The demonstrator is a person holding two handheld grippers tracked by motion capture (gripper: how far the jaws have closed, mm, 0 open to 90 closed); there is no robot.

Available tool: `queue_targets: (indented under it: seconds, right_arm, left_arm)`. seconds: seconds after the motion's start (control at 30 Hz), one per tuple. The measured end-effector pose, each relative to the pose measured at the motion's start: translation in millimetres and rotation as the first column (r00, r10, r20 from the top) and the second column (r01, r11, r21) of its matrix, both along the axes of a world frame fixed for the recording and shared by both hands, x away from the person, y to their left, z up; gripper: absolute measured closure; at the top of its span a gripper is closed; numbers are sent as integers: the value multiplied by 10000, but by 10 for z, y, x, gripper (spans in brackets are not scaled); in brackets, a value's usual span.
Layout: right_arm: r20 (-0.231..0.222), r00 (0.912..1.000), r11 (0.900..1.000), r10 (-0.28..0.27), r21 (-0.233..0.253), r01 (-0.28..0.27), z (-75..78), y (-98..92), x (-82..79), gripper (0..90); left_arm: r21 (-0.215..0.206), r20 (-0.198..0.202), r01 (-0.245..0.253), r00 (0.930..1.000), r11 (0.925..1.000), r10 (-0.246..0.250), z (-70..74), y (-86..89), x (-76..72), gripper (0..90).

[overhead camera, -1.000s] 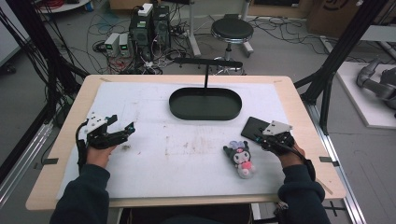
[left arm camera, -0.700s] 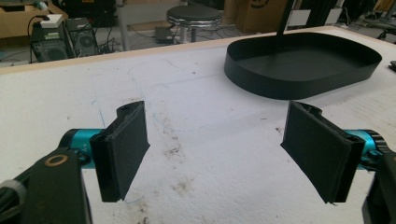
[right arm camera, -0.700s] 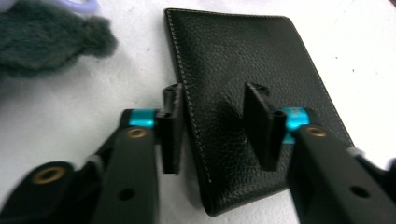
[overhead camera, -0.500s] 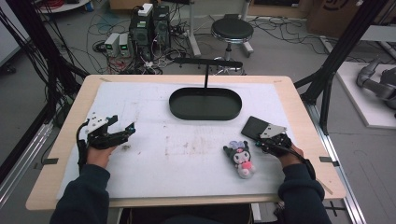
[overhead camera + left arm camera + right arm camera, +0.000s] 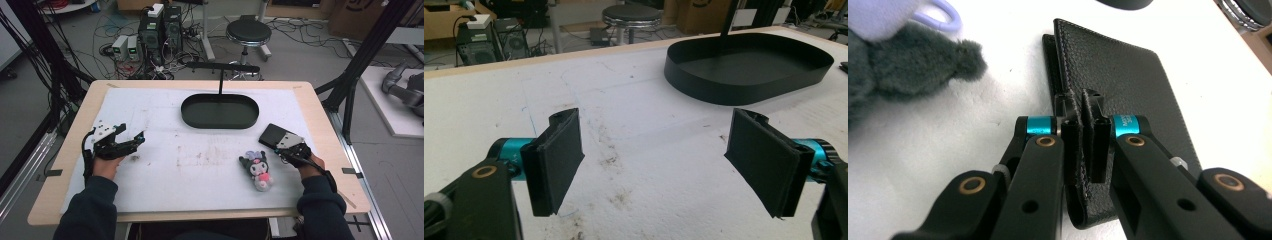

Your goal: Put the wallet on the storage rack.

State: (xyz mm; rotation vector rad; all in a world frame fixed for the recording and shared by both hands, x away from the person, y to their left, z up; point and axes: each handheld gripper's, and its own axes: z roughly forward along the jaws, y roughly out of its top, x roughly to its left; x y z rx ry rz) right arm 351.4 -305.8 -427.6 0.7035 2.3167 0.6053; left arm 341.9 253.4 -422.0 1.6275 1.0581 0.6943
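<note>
Your table [image 5: 165, 170] sits in even, bright overhead light; shadows under the black tray [image 5: 220, 111] stay soft and short. In your right gripper view the white surface beside the wallet [image 5: 1128, 80] nearly washes out, and the plush toy [image 5: 903, 70] left of it blurs. Your left gripper view is sharp near the tray [image 5: 749, 67], softer beyond.

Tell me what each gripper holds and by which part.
The right gripper is shut on the black wallet, pinching the upper flap at its near edge. The left gripper is open and holds nothing.
</note>
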Motion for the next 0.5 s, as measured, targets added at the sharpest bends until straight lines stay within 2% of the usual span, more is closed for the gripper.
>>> queue_targets:
  seconds: [0.13,0.23,0.3,0.37,0.43,0.5]
  right_arm:
    - [183,9998,9996,-35,264,30,85,23,-50,890]
    - [338,9994,9951,-118,983,84,210,34,-106,891]
    - [326,9990,9862,-312,1638,254,305,21,-131,891]
    - [212,9981,9704,-585,2359,519,393,-4,-146,892]
    - [103,9966,9432,-814,3238,737,483,-41,-164,892]
    - [108,9943,9243,-1064,3697,949,541,-67,-177,898]
  left_arm:
    - [-14,-8,-34,10000,10000,34,1,6,-3,221]
    - [-32,-3,-56,10000,10000,56,0,15,0,221]
    - [-25,-14,-46,10000,10000,46,0,16,-1,221]
    - [-23,16,-51,10000,10000,51,1,15,-2,221]
    - [-7,15,-48,10000,10000,48,1,14,-3,221]
    - [-8,16,-47,10000,10000,47,0,15,-2,221]
